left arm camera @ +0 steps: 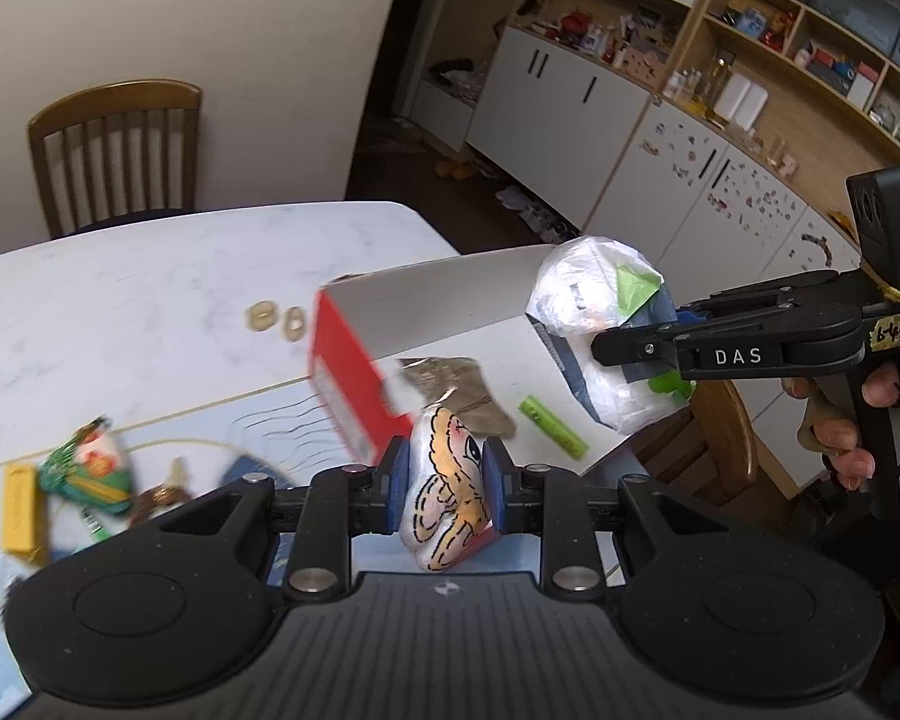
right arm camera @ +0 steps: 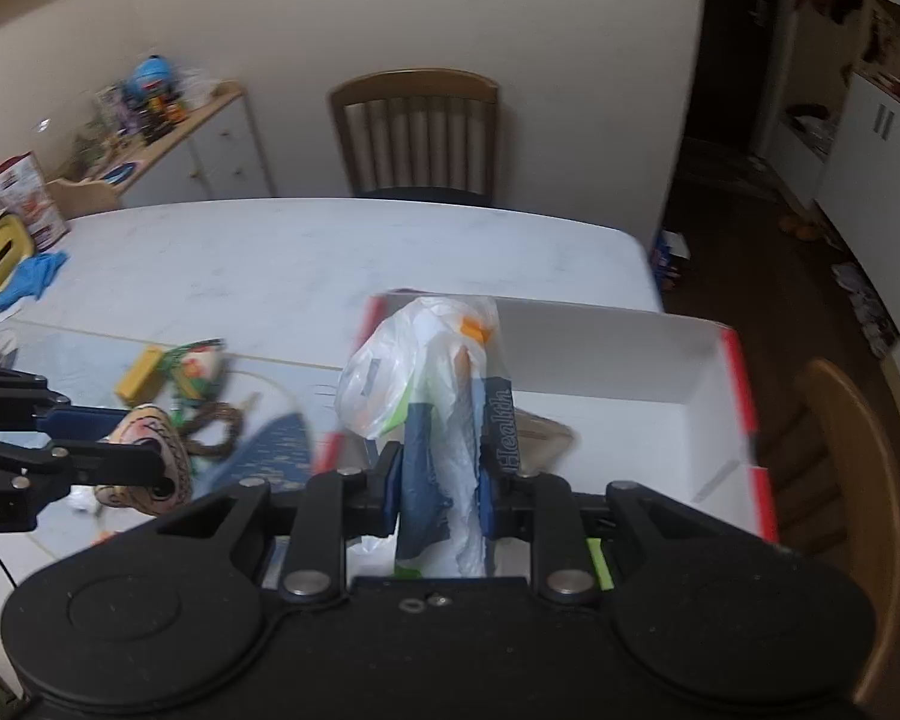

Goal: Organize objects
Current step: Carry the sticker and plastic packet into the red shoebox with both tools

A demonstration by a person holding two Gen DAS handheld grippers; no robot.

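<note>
Both clamped. Left gripper [left arm camera: 444, 483] pinching cartoon-printed white pouch [left arm camera: 447, 492] beside red-and-white cardboard box [left arm camera: 354, 372]. Right gripper [right arm camera: 441, 483] gripping crumpled white-and-blue plastic bag [right arm camera: 426, 372] above that box.

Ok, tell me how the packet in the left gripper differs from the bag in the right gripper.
The cartoon packet is small and printed with a yellow-haired drawn figure; the plastic bag is larger, translucent white with blue lettering. The packet looks firm and compact between the left gripper pads; the bag bulges loosely above the right gripper. Both are clamped and held above the table, near the red-and-white box.
</note>
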